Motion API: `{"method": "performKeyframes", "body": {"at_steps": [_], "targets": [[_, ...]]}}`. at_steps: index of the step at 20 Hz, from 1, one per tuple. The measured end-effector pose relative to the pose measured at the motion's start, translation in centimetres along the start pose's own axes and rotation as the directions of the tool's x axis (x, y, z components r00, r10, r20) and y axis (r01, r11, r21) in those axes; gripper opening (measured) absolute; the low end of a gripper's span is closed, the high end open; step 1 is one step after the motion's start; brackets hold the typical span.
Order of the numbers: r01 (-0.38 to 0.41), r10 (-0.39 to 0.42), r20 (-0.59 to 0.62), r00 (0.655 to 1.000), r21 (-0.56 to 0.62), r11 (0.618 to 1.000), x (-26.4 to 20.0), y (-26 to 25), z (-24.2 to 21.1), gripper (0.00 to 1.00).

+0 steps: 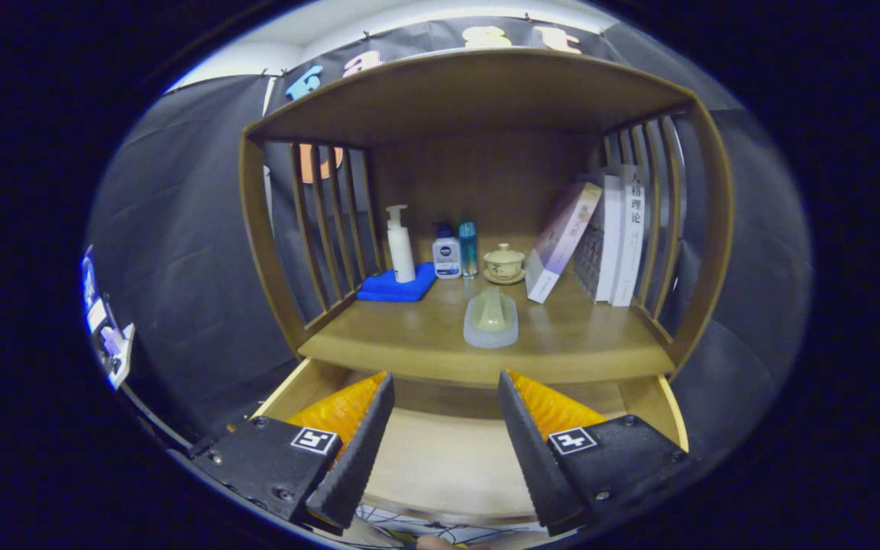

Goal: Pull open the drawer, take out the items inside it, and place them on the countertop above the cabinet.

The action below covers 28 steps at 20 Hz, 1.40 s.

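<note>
**Desk:** What's nearest the lens?

**Photographer:** The gripper [446, 397], at the bottom of the frame, released: its two fingers stand apart with nothing between them. Under and between them lies the drawer [448, 458], pulled out, its pale floor bare as far as I can see. Its front part is cut off at the lower centre of the frame.

**Desk:** So the contents are out?

**Photographer:** I judge so. Just beyond the fingertips, at the centre of the frame, a pale soap dish [491, 319] holding a greenish piece sits on the tabletop [585, 344] above the drawer. It looks freshly set down, though that's my reading.

**Desk:** And farther back?

**Photographer:** Along the rear: a blue cloth [398, 289] at centre left with a white pump bottle [400, 246] on it, a small white bottle [446, 256], a slim blue bottle [468, 250], then a lidded cup [503, 263]. Books [600, 237] lean at the right, against the slatted side.

**Desk:** Next move?

**Photographer:** By my reckoning, a check of the drawer's hidden front part; if anything remains, the open fingers must dip down onto it.
</note>
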<state>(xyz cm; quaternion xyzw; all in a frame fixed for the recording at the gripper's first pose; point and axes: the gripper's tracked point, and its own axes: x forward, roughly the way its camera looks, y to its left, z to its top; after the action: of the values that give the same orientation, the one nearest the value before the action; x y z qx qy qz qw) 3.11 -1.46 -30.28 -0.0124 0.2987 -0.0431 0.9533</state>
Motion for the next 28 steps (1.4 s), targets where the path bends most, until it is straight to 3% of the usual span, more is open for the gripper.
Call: {"method": "performKeyframes", "body": {"at_steps": [13,21,28], "targets": [[0.078,-0.065,0.186,0.98,-0.063,0.995,-7.1,1.2,-10.2,0.86],[0.095,-0.094,0.045,0.995,-0.018,0.995,-4.5,0.8,-18.4,0.87],[0.16,-0.159,0.045,0.986,-0.029,0.987,-2.2,0.8,-19.9,0.87]]}}
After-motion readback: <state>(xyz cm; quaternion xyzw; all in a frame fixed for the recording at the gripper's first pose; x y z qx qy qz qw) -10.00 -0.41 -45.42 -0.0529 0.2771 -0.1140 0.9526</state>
